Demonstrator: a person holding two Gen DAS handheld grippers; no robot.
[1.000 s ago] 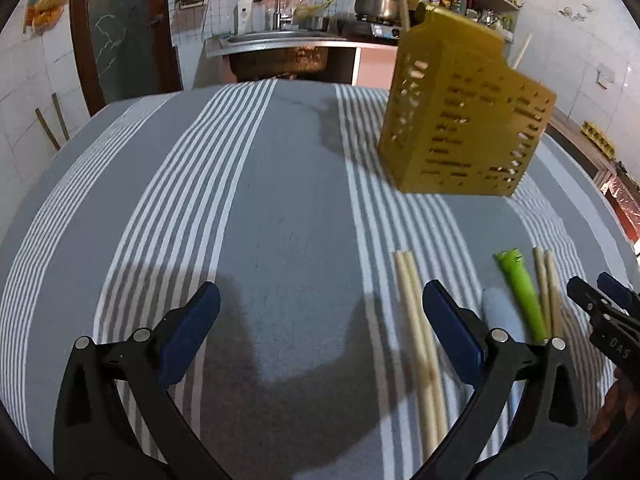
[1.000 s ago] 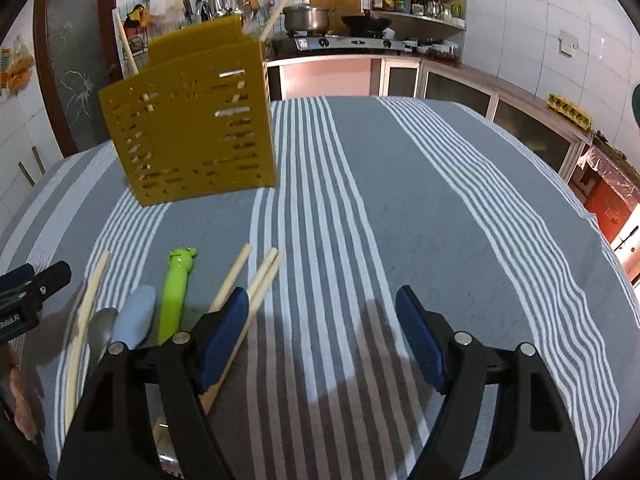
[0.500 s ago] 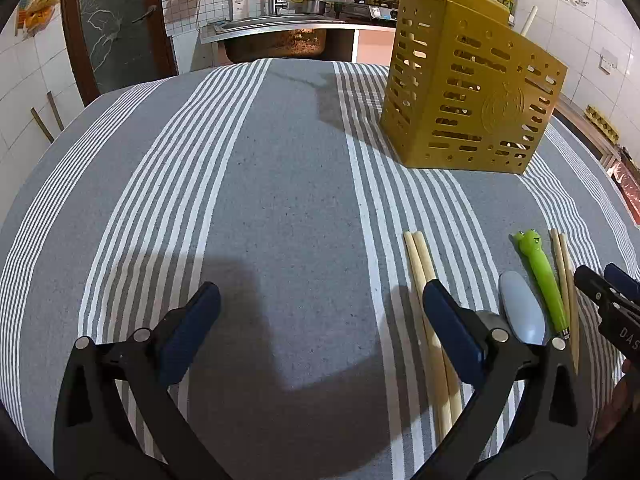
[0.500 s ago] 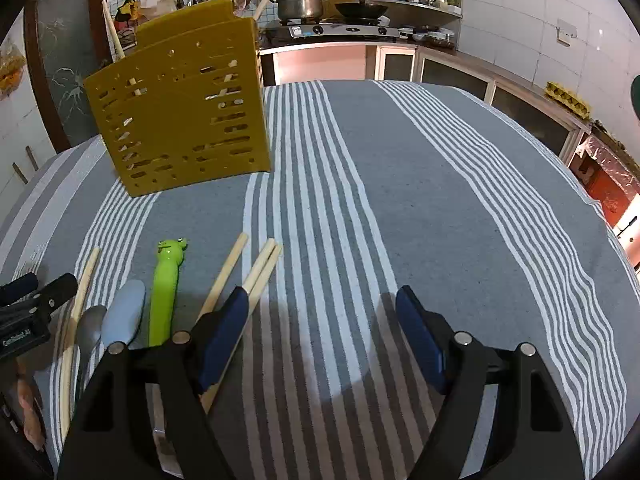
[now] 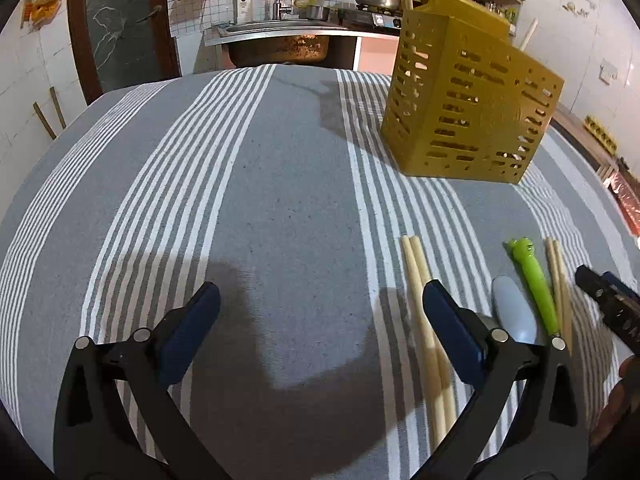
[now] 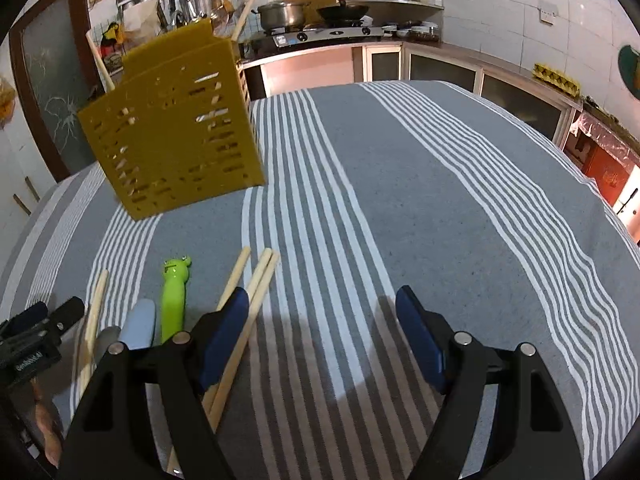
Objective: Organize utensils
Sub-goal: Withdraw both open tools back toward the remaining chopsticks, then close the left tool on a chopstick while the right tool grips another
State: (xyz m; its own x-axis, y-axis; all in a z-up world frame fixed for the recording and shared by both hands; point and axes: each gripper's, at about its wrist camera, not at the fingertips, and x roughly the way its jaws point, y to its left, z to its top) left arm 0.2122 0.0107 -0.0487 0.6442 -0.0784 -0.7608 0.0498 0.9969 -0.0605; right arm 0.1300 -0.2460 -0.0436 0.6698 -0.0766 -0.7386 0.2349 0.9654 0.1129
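Left tool (image 5: 320, 320): spread wide, holding nothing, low over striped tabletop (image 5: 260, 200). Right tool (image 6: 322, 320): likewise wide, unladen. Chopstick pairs (image 5: 420, 296), green frog-handled utensil (image 5: 534, 280), grey spoon (image 5: 514, 312): flat between tools. Yellow slotted holder (image 5: 468, 120): upright beyond them.

the left hand-held gripper (image 5: 318, 322) gapes wide above the striped worktop (image 5: 260, 200); chopsticks (image 5: 424, 320), a green pen (image 5: 534, 280) and a yellow caddy (image 5: 468, 116) lie to its right.
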